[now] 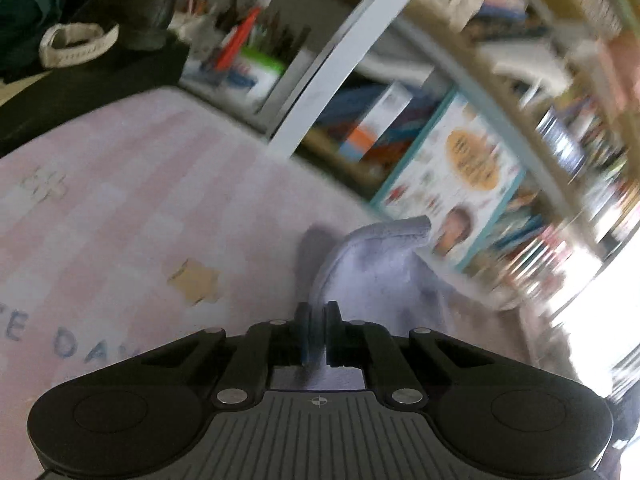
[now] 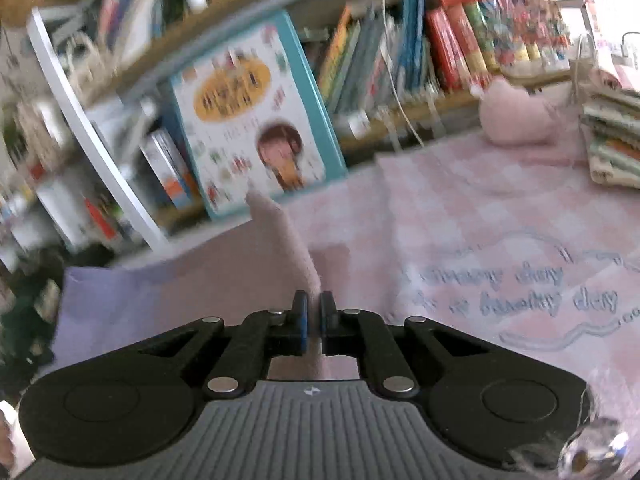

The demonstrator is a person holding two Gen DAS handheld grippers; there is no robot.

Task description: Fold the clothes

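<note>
right, in the left wrist view my left gripper [image 1: 317, 328] sits low in the centre of the frame, its jaws pinched tight on a fold of the lavender cloth [image 1: 376, 264]. the cloth rises from between the pads and curls toward the right, its thick hemmed edge ending near the middle right. below and to the left lies the pink checked sheet [image 1: 140, 168], with blue letters at the lower left. a black garment [image 1: 80, 92] with a white watch strap [image 1: 76, 44] on it sits at the upper left. the bookshelf [image 1: 460, 128] fills the upper right, blurred.

in the right wrist view my right gripper [image 2: 314, 316] is also clamped fully down, low in the centre, on a pink part of the same cloth [image 2: 280, 248], which stands up in a narrow peak toward the middle of the frame. the lavender part hangs out to the lower left. the sheet spreads to the right, with blue script at the middle right. a pink plush toy [image 2: 516, 116] and a stack of folded fabrics [image 2: 612, 140] sit at the upper right. a teal-edged picture book [image 2: 256, 116] leans on the shelf above centre.
</note>
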